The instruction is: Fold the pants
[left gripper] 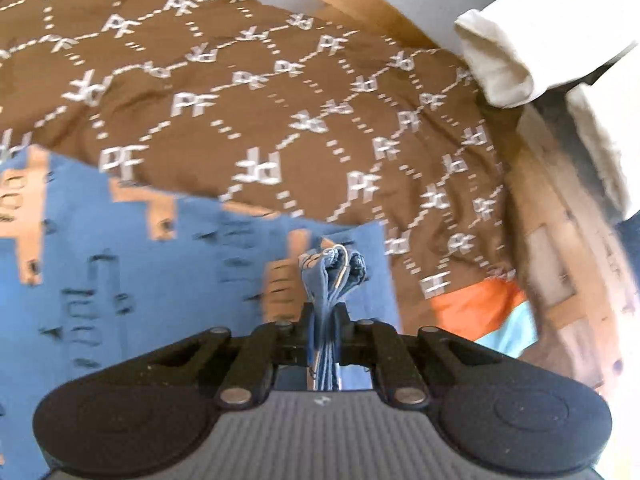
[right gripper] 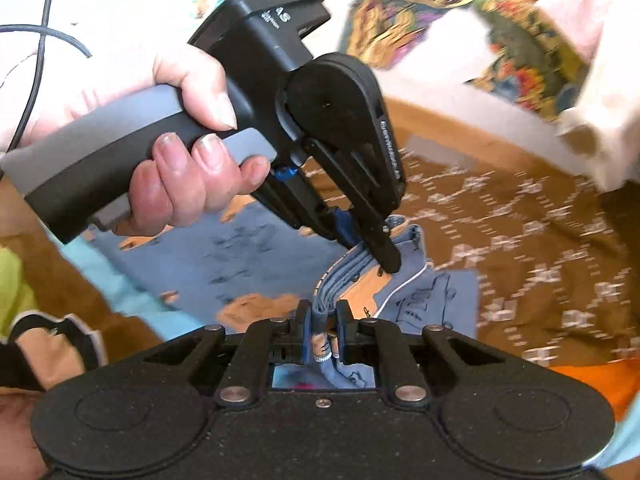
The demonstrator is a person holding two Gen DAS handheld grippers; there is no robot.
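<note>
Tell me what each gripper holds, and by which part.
Both hold the blue pants: left gripper and right gripper each pinch a bunched, layered edge, close together.

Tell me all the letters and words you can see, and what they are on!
"PF": white letters repeated all over the brown blanket.
"A5": on the black body of the left tool; the tiny print under it is too small to read.
Raised word along that tool's side: too blurred to read.

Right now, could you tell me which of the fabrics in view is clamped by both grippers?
The blue pants with orange patches: left gripper and right gripper both pinch its bunched edge. The brown patterned bedspread lies flat underneath; the cream cloth sits apart.
</note>
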